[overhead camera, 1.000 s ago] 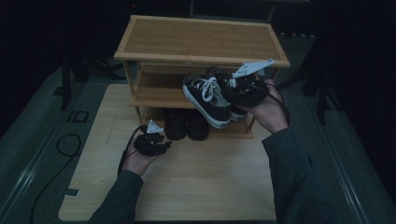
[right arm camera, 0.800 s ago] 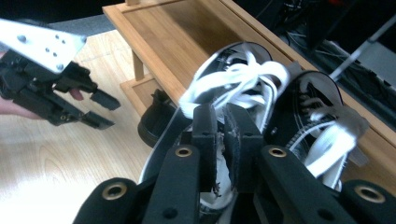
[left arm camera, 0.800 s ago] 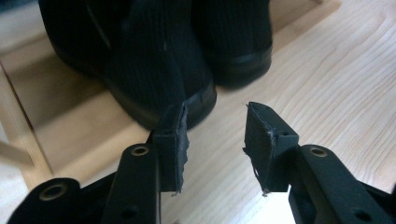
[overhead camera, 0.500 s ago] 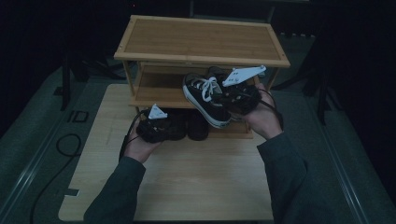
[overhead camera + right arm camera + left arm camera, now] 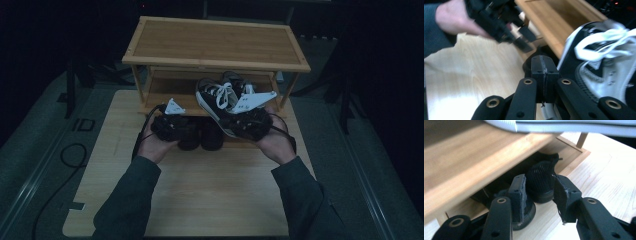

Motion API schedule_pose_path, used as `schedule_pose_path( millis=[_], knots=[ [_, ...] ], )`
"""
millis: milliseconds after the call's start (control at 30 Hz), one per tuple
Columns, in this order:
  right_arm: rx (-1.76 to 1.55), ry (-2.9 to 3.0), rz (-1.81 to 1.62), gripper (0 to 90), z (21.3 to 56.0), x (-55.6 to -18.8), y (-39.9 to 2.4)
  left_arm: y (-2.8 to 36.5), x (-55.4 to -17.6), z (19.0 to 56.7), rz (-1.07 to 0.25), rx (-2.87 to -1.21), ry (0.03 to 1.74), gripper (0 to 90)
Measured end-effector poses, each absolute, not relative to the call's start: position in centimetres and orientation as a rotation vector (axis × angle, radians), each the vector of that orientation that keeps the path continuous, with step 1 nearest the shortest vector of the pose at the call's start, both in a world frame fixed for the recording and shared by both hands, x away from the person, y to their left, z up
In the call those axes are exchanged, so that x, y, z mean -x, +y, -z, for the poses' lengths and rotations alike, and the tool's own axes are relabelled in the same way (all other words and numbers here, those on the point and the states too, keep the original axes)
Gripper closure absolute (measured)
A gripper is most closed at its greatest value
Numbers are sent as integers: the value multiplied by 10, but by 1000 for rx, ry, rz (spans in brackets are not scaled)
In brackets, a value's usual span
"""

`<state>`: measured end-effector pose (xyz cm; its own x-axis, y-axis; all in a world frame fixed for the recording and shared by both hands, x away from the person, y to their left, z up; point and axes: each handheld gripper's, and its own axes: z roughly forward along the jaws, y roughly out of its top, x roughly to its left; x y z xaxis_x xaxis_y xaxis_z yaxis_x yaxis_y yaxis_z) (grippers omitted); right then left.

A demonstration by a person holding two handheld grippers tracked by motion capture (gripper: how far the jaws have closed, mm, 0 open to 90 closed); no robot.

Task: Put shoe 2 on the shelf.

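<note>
We saw a wooden shoe rack [image 5: 215, 45] standing at the far side of the desk [image 5: 200, 195], with a wide top board and a lower shelf [image 5: 165, 90]. On that lower shelf, at its right part, rested a black high-top sneaker with white laces [image 5: 220, 100], its toe tilted over the shelf edge toward the person. Under the shelf, on the desk, stood a pair of dark shoes [image 5: 200, 137], close together.

The right hand-held gripper [image 5: 543, 75] was just beside the sneaker; its jaws were pressed together, and between them we saw nothing. The left hand-held gripper [image 5: 539, 195] was in front of the dark shoes with its jaws spread, and they had just been closing; one shoe's heel appeared between the jaws but beyond the tips, not yet pressed.

In our judgement, the left jaws should go further over the heel before they close, and then the shoe should be drawn out low, so that it does not strike the shelf above.
</note>
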<state>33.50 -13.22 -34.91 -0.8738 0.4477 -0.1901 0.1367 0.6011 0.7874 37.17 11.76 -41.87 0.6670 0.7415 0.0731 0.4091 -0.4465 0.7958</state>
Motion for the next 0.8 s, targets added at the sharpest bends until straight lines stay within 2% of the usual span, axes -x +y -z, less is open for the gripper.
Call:
schedule_pose_path(
  millis=[333, 567, 800],
  knots=[
    [-481, 2539, -1131, 896, 383, -334, -134, 104, -387, 402, -609, -2089, 901, 741],
    [-507, 2583, -1104, 889, 405, -334, -141, 93, -401, 395, -650, -2092, 931, 857],
    [-525, 2605, -1090, 883, 413, -334, -147, 81, -413, 396, -686, -2109, 956, 895]
  ],
)
